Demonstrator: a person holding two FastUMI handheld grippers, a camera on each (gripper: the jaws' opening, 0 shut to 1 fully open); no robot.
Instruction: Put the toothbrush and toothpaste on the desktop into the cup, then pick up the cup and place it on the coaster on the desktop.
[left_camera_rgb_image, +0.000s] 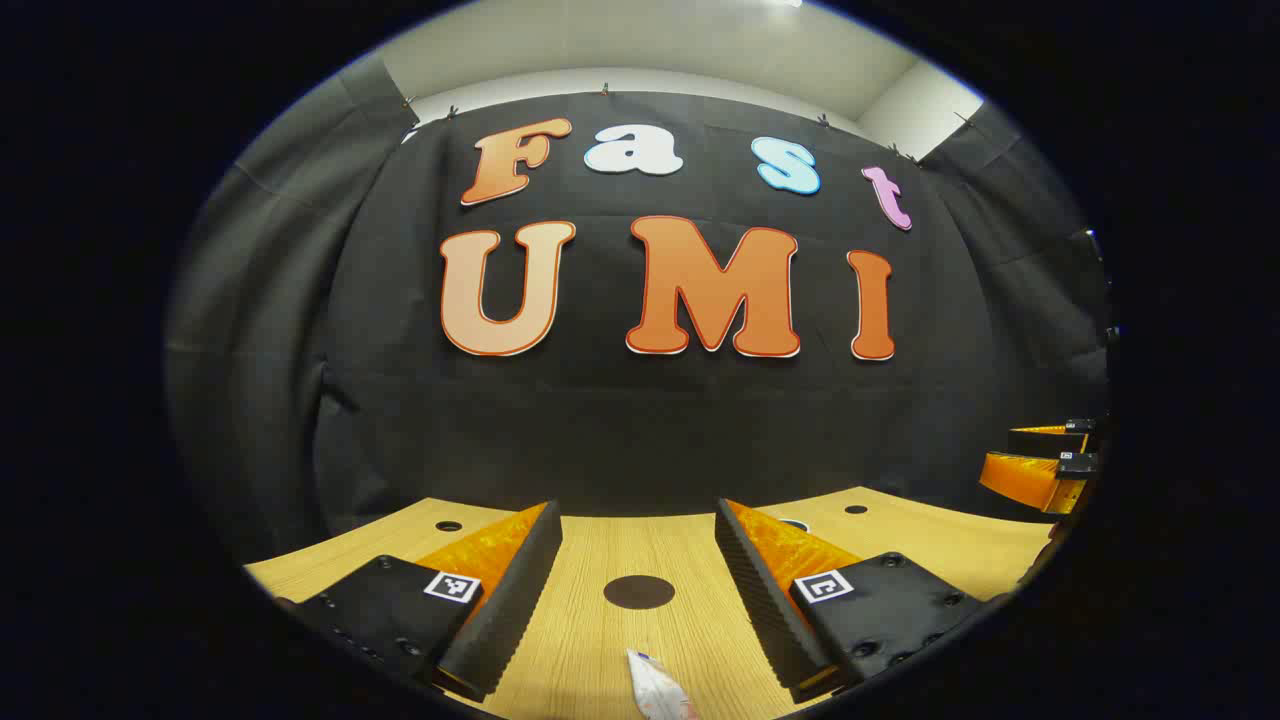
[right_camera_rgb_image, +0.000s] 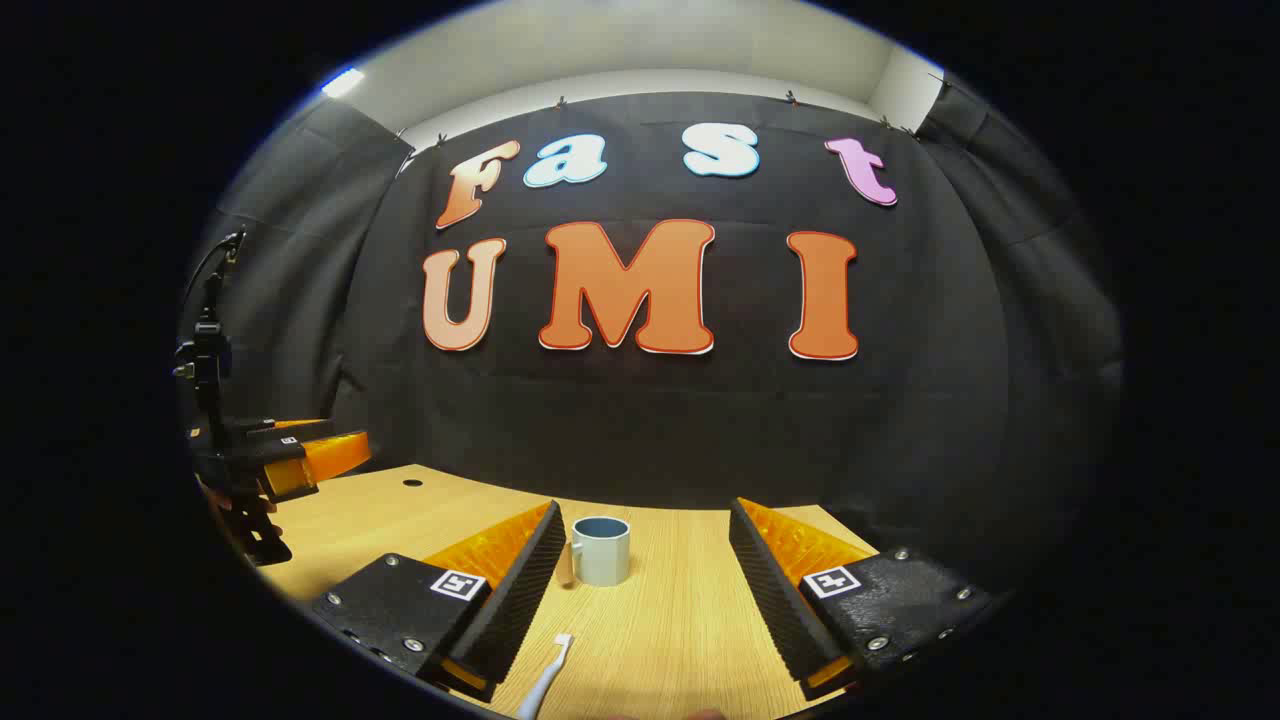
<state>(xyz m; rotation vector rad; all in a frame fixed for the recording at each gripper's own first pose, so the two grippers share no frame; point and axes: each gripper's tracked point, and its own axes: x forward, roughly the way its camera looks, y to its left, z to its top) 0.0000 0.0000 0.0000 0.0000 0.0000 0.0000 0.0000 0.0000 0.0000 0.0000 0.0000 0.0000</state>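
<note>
In the left gripper view my left gripper (left_camera_rgb_image: 636, 510) stands open above the wooden desktop (left_camera_rgb_image: 580, 640). A dark round coaster (left_camera_rgb_image: 638, 591) lies on the wood between its fingers, a little ahead. The white end of the toothpaste tube (left_camera_rgb_image: 658, 688) pokes in at the bottom edge, nearer than the coaster. In the right gripper view my right gripper (right_camera_rgb_image: 645, 507) is open too. A grey-blue cup (right_camera_rgb_image: 601, 550) stands upright ahead, close to its left finger, handle to the left. The white toothbrush (right_camera_rgb_image: 545, 682) lies on the desktop at the bottom, between the fingers.
The black cloth wall closes the desktop's far edge. Small dark holes (left_camera_rgb_image: 449, 525) dot the wood near the back. The other gripper (left_camera_rgb_image: 1035, 470) shows at the right edge of the left gripper view, and at the left edge (right_camera_rgb_image: 300, 452) of the right gripper view.
</note>
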